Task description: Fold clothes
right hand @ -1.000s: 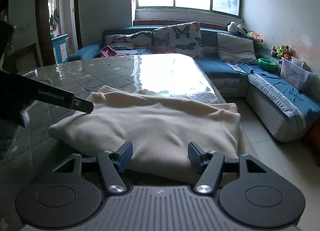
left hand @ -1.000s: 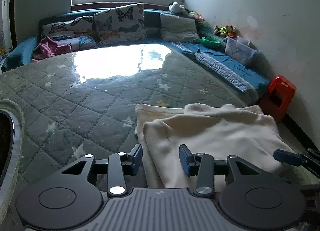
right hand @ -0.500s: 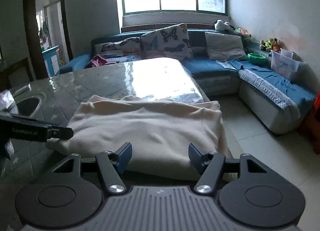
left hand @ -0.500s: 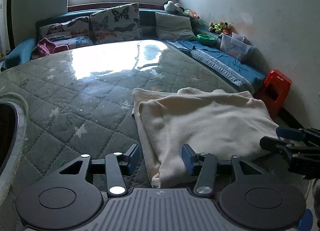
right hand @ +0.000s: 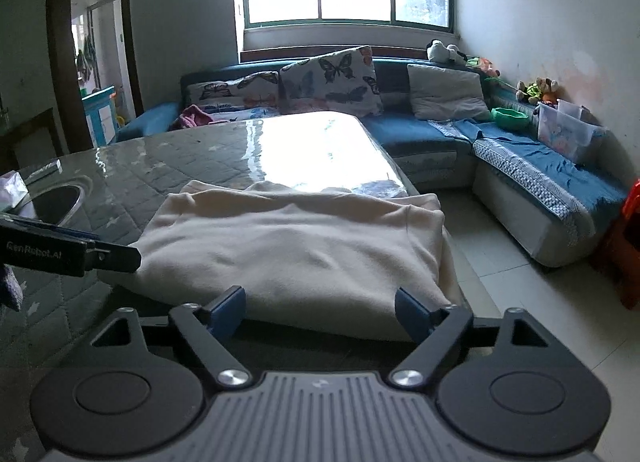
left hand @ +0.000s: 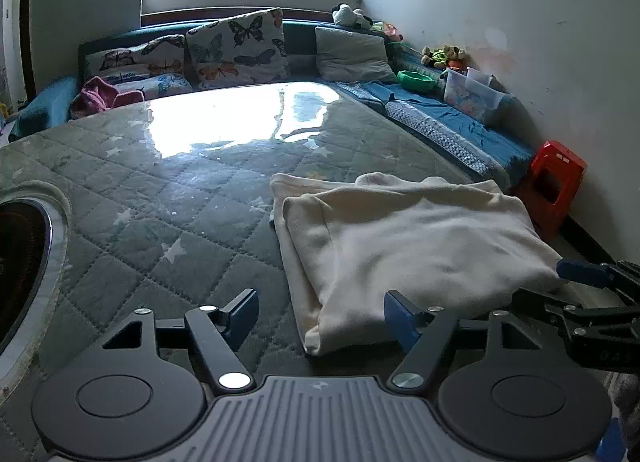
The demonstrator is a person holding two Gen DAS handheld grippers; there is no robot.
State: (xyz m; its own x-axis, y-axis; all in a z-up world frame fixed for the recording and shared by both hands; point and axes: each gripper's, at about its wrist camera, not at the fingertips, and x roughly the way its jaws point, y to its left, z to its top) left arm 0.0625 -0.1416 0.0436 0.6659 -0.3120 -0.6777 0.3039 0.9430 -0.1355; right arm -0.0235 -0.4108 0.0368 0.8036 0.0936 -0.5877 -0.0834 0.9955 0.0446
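A cream garment (left hand: pixel 408 238) lies folded in a flat rectangle on the quilted grey table top (left hand: pixel 160 206), near the table's right edge; it also shows in the right wrist view (right hand: pixel 296 246). My left gripper (left hand: pixel 320 314) is open and empty, just short of the garment's near left corner. My right gripper (right hand: pixel 320 310) is open and empty at the garment's near edge. The right gripper shows in the left wrist view (left hand: pixel 576 290) at the garment's right corner. The left gripper shows in the right wrist view (right hand: pixel 116 258) beside the garment's left edge.
A round dark recess with a metal rim (left hand: pixel 24 254) sits in the table at the left. A blue sofa with butterfly cushions (left hand: pixel 236 46) runs behind and along the right. A red stool (left hand: pixel 556 182) stands on the floor by the wall.
Both grippers have pulled back from the folded garment and stayed open. The garment lies still.
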